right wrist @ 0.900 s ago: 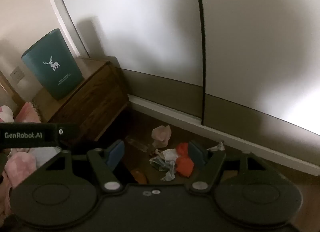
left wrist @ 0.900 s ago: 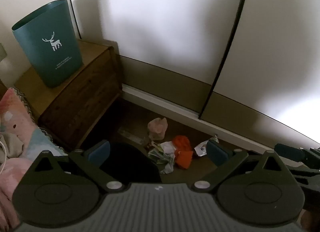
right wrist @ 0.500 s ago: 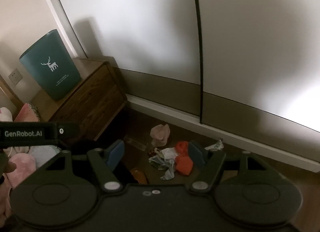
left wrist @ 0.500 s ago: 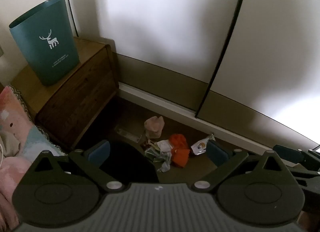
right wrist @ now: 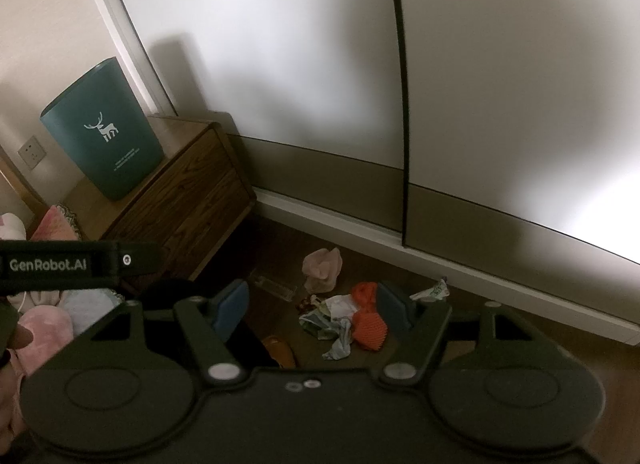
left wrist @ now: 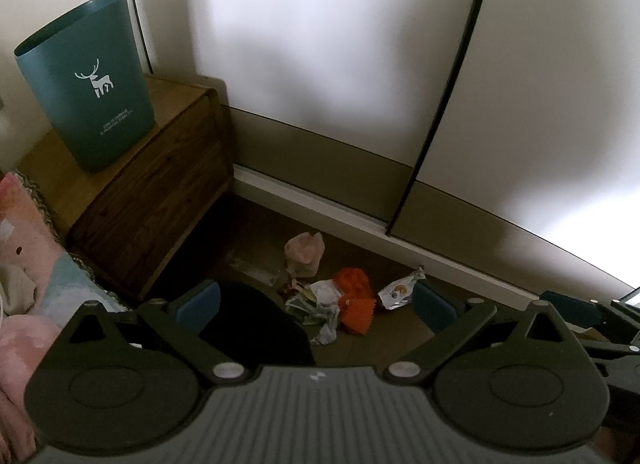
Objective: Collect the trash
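Your left gripper (left wrist: 316, 304) and right gripper (right wrist: 314, 306) hang above a dim bedroom floor, jaws spread wide, each holding nothing. The trash pile (left wrist: 336, 304) lies ahead and below, framed between both sets of fingers: orange scraps (right wrist: 370, 324), crumpled wrappers (right wrist: 332, 316), a pink wad (left wrist: 305, 254). The green bin (left wrist: 90, 83) stands off to your far left on the nightstand (left wrist: 160, 183). Collection appears not yet begun; the next move likely calls for lowering onto one piece.

Dim room. White sliding wardrobe doors (left wrist: 320, 63) with olive lower band, dark wood floor (left wrist: 384, 344), wooden nightstand (right wrist: 188, 199) in corner, wall socket (right wrist: 30, 151) left.
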Action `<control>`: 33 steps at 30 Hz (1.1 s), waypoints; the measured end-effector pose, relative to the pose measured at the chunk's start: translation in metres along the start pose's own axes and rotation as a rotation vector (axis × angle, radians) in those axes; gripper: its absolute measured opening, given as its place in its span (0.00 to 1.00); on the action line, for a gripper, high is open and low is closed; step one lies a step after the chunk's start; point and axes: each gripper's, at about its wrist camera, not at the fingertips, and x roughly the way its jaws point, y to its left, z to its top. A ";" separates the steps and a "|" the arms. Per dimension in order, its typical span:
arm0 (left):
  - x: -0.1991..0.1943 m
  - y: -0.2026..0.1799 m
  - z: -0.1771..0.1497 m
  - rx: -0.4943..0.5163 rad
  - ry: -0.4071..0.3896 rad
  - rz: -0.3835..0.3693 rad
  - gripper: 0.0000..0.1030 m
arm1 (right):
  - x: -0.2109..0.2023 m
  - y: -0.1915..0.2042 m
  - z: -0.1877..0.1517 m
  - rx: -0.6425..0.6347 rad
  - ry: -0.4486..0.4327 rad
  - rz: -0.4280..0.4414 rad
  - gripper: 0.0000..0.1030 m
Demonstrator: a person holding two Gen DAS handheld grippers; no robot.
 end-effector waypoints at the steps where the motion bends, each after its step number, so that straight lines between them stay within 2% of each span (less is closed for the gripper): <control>1: 0.000 -0.001 0.000 -0.001 0.001 0.000 1.00 | 0.000 0.000 0.000 0.000 0.000 0.000 0.68; 33: 0.001 0.002 0.001 -0.002 0.001 -0.006 1.00 | 0.000 0.001 0.001 -0.001 0.004 0.001 0.68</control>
